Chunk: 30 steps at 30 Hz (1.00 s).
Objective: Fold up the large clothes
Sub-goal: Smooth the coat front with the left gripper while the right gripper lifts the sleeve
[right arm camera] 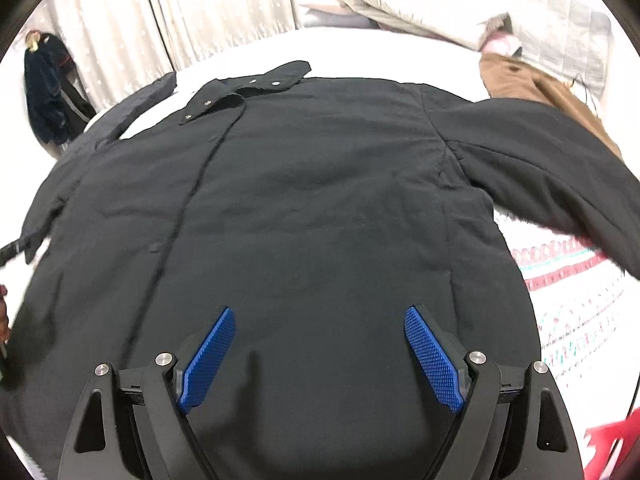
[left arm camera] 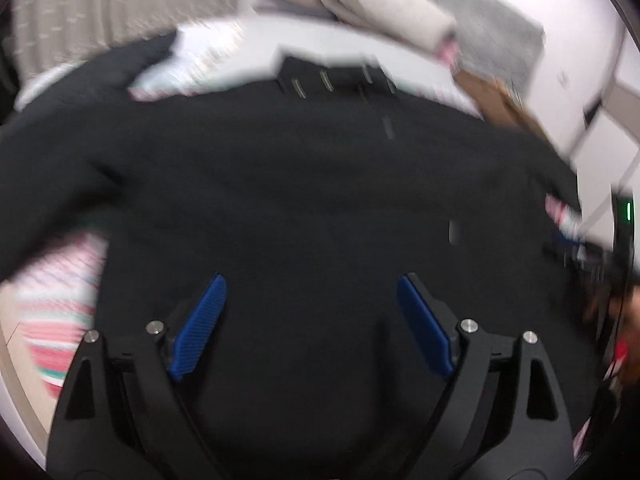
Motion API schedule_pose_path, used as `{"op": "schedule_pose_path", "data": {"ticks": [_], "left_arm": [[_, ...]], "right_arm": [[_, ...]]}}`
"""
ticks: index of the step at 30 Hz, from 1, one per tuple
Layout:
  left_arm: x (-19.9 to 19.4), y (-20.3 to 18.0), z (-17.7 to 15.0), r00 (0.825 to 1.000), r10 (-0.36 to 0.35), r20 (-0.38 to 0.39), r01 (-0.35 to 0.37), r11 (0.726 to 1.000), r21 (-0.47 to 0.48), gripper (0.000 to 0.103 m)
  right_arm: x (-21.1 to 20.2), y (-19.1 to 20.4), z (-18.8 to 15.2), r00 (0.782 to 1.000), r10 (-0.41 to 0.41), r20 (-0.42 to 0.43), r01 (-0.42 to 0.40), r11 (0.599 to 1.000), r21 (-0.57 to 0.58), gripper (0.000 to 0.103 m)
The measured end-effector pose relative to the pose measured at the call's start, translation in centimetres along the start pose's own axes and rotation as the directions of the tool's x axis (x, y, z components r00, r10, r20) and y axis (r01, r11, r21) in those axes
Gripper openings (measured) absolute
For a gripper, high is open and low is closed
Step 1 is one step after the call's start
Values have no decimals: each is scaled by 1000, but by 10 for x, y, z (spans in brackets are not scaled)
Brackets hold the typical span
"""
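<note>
Nearest in the left wrist view: left gripper (left arm camera: 311, 320), blue pads (left arm camera: 199, 328) spread wide, nothing between them, hovering above dark cloth. Same in the right wrist view: right gripper (right arm camera: 320, 354), ribbed blue pads (right arm camera: 434, 358) wide apart, empty, poised over the lower part of the garment.

Beneath both: a large black jacket (right arm camera: 312, 216), spread flat on a bed (right arm camera: 360, 50), front side up, hem near, collar far. Snap-button placket running from the collar (right arm camera: 248, 92) down the left of centre. Right sleeve (right arm camera: 552, 164) stretched out toward the right edge, lying over a striped pink-and-white blanket (right arm camera: 576, 292). Left sleeve (right arm camera: 132, 108) angled out toward the far left. In the left wrist view, heavily blurred, the same jacket (left arm camera: 300, 200) filling the middle, collar with pale snaps (left arm camera: 332, 78) at the far side, striped blanket (left arm camera: 56, 320) showing at the near left.

Farther off: a brown garment (right arm camera: 532, 84) on the bed at the far right, just beyond the right shoulder. Behind it, a heap of pale folded bedding (right arm camera: 420, 20). Farthest: light curtains (right arm camera: 160, 12) across the back, and dark clothes hanging (right arm camera: 52, 92) at the far left.
</note>
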<state>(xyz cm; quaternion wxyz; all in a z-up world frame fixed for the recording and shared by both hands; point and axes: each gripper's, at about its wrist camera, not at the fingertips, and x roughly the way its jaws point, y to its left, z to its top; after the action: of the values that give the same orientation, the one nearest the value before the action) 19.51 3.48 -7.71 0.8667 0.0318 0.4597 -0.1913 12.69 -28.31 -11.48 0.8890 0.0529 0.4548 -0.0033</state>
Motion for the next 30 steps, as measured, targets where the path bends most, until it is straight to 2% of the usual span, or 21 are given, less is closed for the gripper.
{"op": "schedule_pose_path", "data": {"ticks": [2, 3, 4, 6, 8, 9, 11, 14, 17, 18, 20, 21, 24, 30], "left_arm": [[7, 0, -16, 1000, 20, -21, -19, 999, 28, 88], [-2, 0, -23, 1000, 1, -4, -1, 999, 39, 88], [-12, 0, -28, 1000, -19, 1, 19, 999, 39, 88], [-25, 0, -42, 999, -47, -10, 47, 997, 57, 88], [-29, -6, -52, 999, -42, -29, 44, 995, 94, 88], [-36, -7, -55, 998, -45, -53, 50, 994, 99, 88], [-48, -9, -58, 996, -64, -60, 68, 995, 73, 88], [-58, -1, -58, 992, -73, -101, 74, 997, 11, 88], [-69, -2, -45, 989, -88, -117, 79, 994, -79, 88], [-75, -2, -36, 990, -97, -99, 83, 988, -134, 88], [-85, -7, -22, 995, -76, -72, 62, 982, -181, 94], [-90, -10, -18, 996, -64, -61, 51, 981, -185, 100], [-104, -29, 10, 1000, -7, -10, 5, 982, -188, 102], [-101, -67, 53, 999, -34, 23, 38, 977, -210, 102]], "right_arm": [[15, -11, -13, 999, -7, -37, 7, 1000, 2, 88], [16, -17, -23, 1000, 15, -19, -16, 1000, -13, 88], [9, -19, -33, 998, 43, 34, -42, 998, -43, 88], [-3, -26, -45, 997, 59, 42, -56, 997, -55, 88], [-14, -31, -56, 997, 69, 41, -67, 996, -58, 94], [-16, -34, -62, 999, 45, 22, -44, 998, -54, 97], [-22, -39, -72, 1000, 18, 10, -18, 998, -64, 97], [-29, -42, -67, 999, 5, -37, -6, 1000, -30, 97], [-41, -49, -48, 998, 32, -55, -28, 997, 76, 97], [-44, -54, -42, 998, 36, -49, -30, 994, 108, 97], [-56, -62, -25, 999, 43, -18, -39, 982, 187, 97], [-60, -66, -18, 999, 44, -3, -43, 976, 215, 97], [-70, -82, 5, 999, 38, 29, -45, 952, 304, 97], [-78, -118, 29, 997, -12, 72, -17, 919, 393, 97]]}}
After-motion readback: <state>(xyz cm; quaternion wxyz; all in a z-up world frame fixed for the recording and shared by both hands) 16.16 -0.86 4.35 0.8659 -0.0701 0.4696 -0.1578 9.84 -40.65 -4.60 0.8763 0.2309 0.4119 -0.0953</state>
